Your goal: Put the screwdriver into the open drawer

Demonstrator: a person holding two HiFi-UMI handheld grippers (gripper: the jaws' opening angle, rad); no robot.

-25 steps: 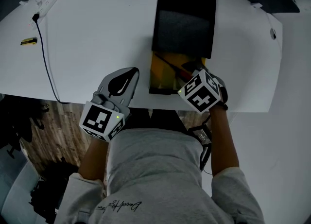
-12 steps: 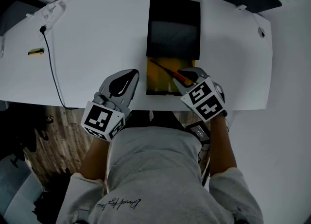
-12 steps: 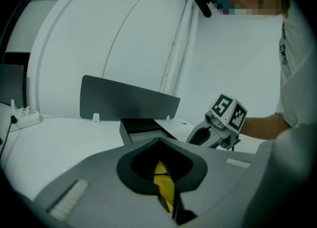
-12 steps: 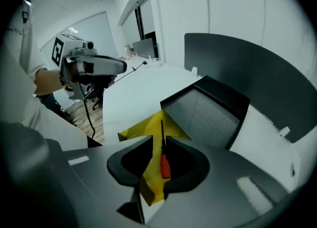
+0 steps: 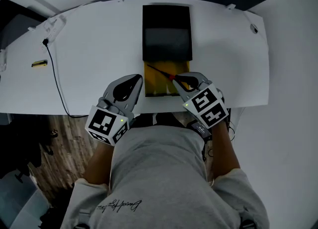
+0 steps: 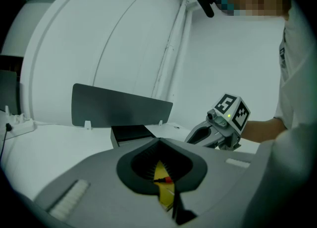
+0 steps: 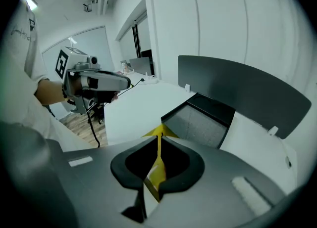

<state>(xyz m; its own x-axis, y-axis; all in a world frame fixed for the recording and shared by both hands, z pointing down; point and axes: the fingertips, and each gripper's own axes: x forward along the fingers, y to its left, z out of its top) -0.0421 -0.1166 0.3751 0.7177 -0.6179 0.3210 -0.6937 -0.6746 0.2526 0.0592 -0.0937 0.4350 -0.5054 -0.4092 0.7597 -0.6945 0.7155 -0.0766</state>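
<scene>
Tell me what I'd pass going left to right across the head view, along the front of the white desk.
small yellow object → black cable → left gripper → open yellow drawer with the screwdriver lying in it → right gripper, jaws closing with nothing between them.

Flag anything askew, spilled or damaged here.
Nothing spilled or damaged. The screwdriver lies diagonally in the open drawer, not along its sides; a cable trails over the table edge.

screwdriver (image 5: 160, 71) handle partly hidden, yellow item (image 5: 39, 63) unidentifiable
</scene>
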